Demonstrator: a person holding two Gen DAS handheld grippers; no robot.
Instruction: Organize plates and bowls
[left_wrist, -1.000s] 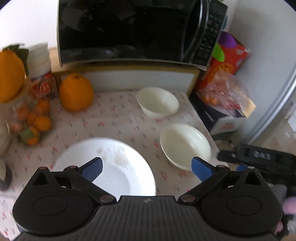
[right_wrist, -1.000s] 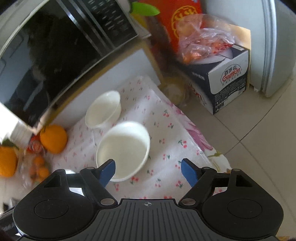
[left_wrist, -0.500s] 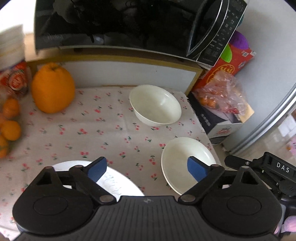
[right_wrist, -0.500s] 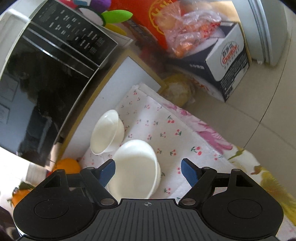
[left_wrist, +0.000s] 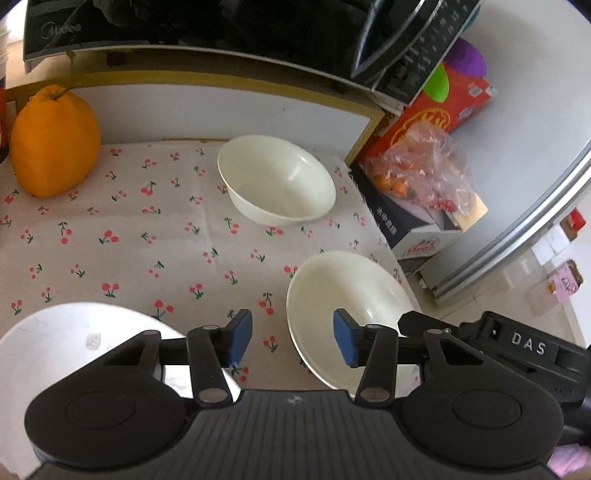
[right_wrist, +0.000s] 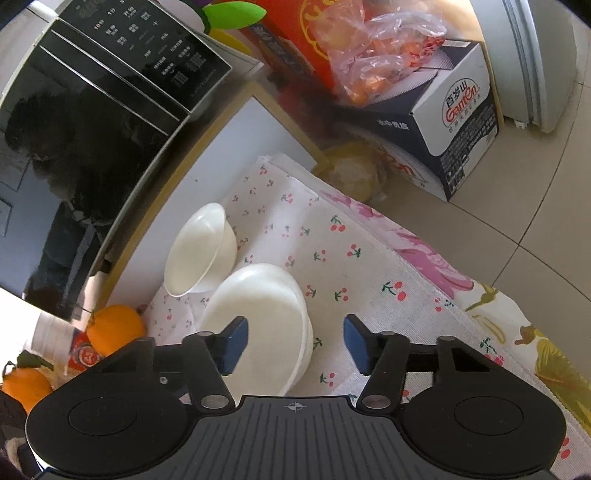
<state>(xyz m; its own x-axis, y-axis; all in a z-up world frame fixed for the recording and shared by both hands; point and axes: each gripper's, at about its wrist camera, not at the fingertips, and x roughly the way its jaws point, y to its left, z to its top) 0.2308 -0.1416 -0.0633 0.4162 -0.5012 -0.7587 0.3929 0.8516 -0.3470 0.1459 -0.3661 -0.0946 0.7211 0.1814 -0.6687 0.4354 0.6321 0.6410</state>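
Observation:
Two white bowls stand on the cherry-print cloth (left_wrist: 147, 229). The far bowl (left_wrist: 277, 181) (right_wrist: 199, 254) is by the white back panel. The near bowl (left_wrist: 343, 295) (right_wrist: 266, 306) is close to the table's right edge. My left gripper (left_wrist: 292, 338) is closing with the near bowl's left rim between its blue pads; neither pad touches it. My right gripper (right_wrist: 293, 343) is also closing, straddling the same bowl's right rim, one pad over the inside and one outside, both clear of it. Its black body (left_wrist: 524, 347) shows beside the bowl. A white plate (left_wrist: 55, 339) lies at lower left.
A black microwave (left_wrist: 221, 26) overhangs the back of the table. A large orange fruit (left_wrist: 55, 144) sits at the back left. Right of the table edge are a red box (left_wrist: 443, 114), a carton with a bag of fruit (right_wrist: 454, 122) and tiled floor (right_wrist: 535, 221).
Both grippers sank toward the near bowl and their jaws narrowed. The left view swung from over the plate to the bowl's left rim. The right gripper rolled and came closer.

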